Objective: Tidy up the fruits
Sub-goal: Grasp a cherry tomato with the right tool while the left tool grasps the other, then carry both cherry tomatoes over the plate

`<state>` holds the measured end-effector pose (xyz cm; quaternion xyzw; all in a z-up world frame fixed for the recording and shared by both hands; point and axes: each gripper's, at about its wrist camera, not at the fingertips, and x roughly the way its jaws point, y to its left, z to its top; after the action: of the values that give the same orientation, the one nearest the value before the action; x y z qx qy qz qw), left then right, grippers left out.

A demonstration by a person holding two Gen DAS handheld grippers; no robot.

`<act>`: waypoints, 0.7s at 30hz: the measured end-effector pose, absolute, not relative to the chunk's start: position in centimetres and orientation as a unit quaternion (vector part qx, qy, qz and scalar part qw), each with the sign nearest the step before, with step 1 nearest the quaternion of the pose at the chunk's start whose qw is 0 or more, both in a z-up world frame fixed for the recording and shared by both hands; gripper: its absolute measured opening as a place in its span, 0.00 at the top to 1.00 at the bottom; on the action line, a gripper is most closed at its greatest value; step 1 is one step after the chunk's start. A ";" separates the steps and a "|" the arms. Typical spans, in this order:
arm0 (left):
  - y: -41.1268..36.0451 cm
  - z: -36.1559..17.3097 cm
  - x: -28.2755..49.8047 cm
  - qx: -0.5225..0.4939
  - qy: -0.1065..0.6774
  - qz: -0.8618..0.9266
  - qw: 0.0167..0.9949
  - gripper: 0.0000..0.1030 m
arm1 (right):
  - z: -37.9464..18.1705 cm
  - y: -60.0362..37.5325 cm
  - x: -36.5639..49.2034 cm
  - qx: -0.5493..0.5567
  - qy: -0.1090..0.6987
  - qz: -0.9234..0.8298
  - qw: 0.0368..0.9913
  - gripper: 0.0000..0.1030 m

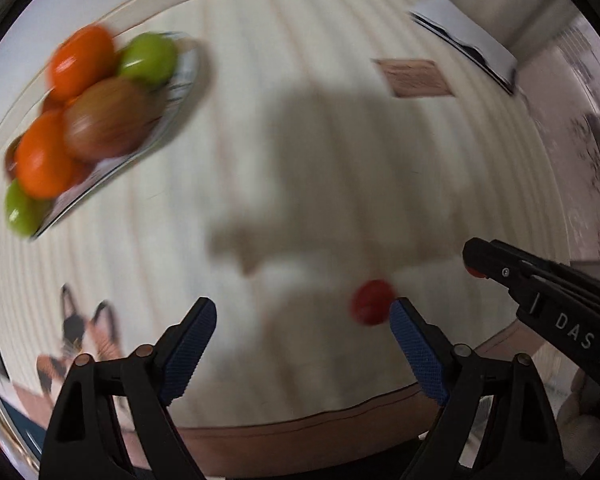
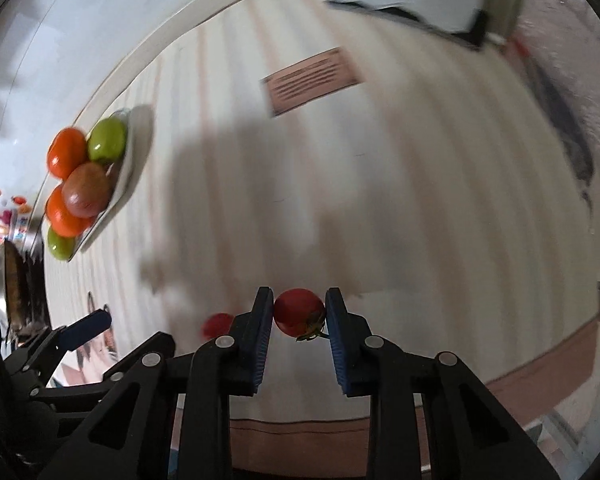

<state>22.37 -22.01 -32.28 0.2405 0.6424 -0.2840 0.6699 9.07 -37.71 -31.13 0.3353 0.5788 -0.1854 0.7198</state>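
A small red tomato (image 2: 299, 312) with a green calyx was held between the blue pads of the right tongs (image 2: 299, 314), whose jaws were closed to the width of the fruit and touched it on both sides. The left tongs (image 1: 302, 320) were spread wide and held nothing. A second small red fruit (image 1: 371, 302) lay on the bench just beside the inner face of the right-hand finger of the left tongs; motion blur prevented it being established whether it was touched. The held tomato was judged to be light, smooth-skinned and soft, so that it could be bruised or split by excess pressure and could slip on its glossy skin; a hold across the widest part, clear of the stem, was judged suitable, as was the case here. A plate (image 2: 134, 152) stood at the far left of the bench, piled with two orange fruits, two green fruits and a brownish-red one (image 1: 108, 120). The bench (image 1: 300, 120) was covered with a pale cloth with faint stripes and a brown border at the near edge. A small printed card (image 2: 312, 80) and a white paper or booklet lay at the far right. A pale wall was visible behind the bench.
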 end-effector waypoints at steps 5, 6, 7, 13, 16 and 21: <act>-24.2 -33.5 20.5 0.265 0.642 -0.310 0.650 0.32 | -31.5 -39.4 7.2 0.344 0.577 -0.212 0.710 0.72; -24.6 -33.8 20.1 0.267 0.643 -0.315 0.645 0.38 | -31.5 -39.7 6.9 0.347 0.575 -0.215 0.709 0.72; -24.8 -34.0 19.8 0.270 0.644 -0.317 0.641 0.43 | -31.5 -39.9 6.6 0.348 0.574 -0.218 0.708 0.72; -26.4 -34.7 19.4 0.281 0.645 -0.326 0.632 0.64 | -31.4 -40.4 5.6 0.355 0.570 -0.227 0.706 0.72; -27.4 -34.9 18.8 0.285 0.642 -0.331 0.631 0.68 | -31.2 -40.6 5.8 0.352 0.569 -0.227 0.708 0.72; -28.4 -35.6 17.6 0.284 0.639 -0.338 0.630 0.74 | -30.9 -40.7 6.2 0.347 0.567 -0.229 0.711 0.72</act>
<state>17.63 -28.40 -35.55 0.2843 0.6387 -0.3380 0.6301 6.20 -40.69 -30.95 0.3474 0.5669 -0.2293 0.7109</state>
